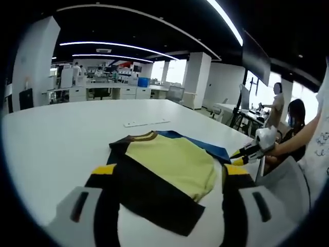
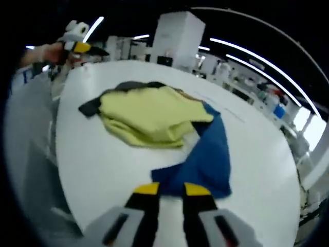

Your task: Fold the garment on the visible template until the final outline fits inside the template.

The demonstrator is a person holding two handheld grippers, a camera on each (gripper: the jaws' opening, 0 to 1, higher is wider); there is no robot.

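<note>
Nearest the lens in the left gripper view stood the left gripper (image 1: 165,177), its two grey, yellow-tipped jaws spread wide to either side of the picture, with nothing between them; past the jaws the garment (image 1: 167,172), pale yellow with black sleeves and trim, lay partly folded on the white table (image 1: 61,134), one black sleeve reaching toward the camera; under its far edge showed the blue template (image 1: 205,146), only a strip and a corner of it free of the cloth; a thin white strip (image 1: 146,123) lay on the table beyond, well apart from the garment; at the right edge of that view the right gripper (image 1: 247,151) pointed in over the table's rim, held by a person's hand (image 1: 271,149). In the right gripper view that gripper's jaws (image 2: 167,191) stood close together, only a narrow gap between the yellow tips, and they reached the near edge of the blue template (image 2: 211,154); whether they pinched that edge I could not tell; the garment (image 2: 149,118) lay bunched across the template's far part and spilled onto the bare table (image 2: 103,170); another gripper (image 2: 85,48) showed at the upper left, held by a hand (image 2: 46,52).
</note>
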